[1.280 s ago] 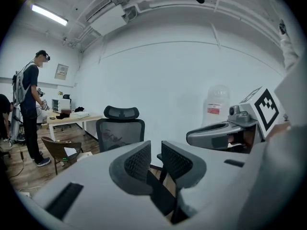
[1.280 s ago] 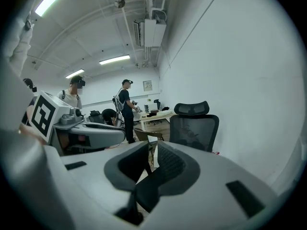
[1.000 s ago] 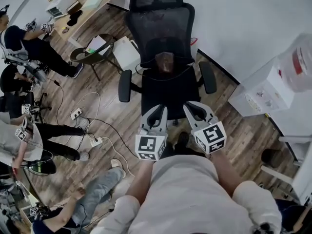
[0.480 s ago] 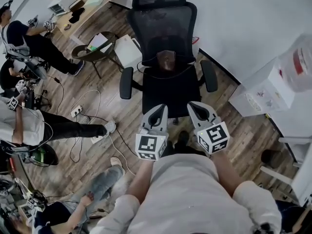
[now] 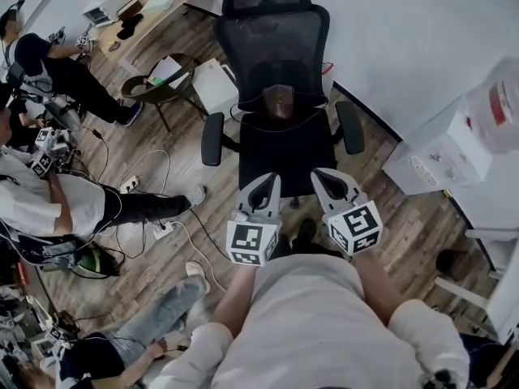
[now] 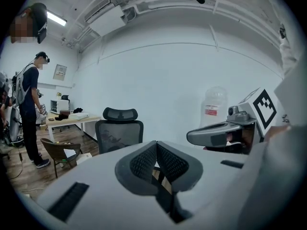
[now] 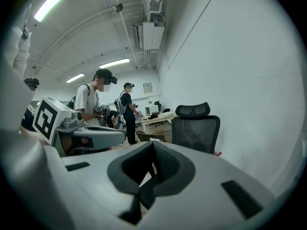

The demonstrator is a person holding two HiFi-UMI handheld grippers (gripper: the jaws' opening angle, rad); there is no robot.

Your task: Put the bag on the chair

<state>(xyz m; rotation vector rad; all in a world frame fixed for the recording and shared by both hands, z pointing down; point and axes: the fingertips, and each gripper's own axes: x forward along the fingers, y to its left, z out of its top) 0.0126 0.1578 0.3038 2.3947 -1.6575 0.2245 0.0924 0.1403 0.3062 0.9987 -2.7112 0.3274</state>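
Observation:
A black mesh office chair [image 5: 280, 96] stands straight ahead against the white wall. A small brown bag-like thing [image 5: 276, 103] sits on its seat against the backrest. My left gripper [image 5: 266, 186] and right gripper [image 5: 324, 181] are held side by side close to my body, pointing at the chair's front edge. Both are shut with nothing between the pads. In the left gripper view the jaws [image 6: 156, 145] meet, with the chair [image 6: 119, 128] beyond. The right gripper view shows its jaws [image 7: 153, 150] closed and the chair [image 7: 195, 128] to the right.
Several people stand and sit at the left [image 5: 49, 201]. Cables and a power strip [image 5: 162, 232] lie on the wood floor. A brown side chair [image 5: 154, 91], a white box [image 5: 215, 87] and a desk [image 5: 154, 6] are left of the chair. A white cabinet [image 5: 442, 148] stands right.
Both grippers have stayed almost in place before the chair. The people at the left have shifted about, one stretching a leg across the floor.

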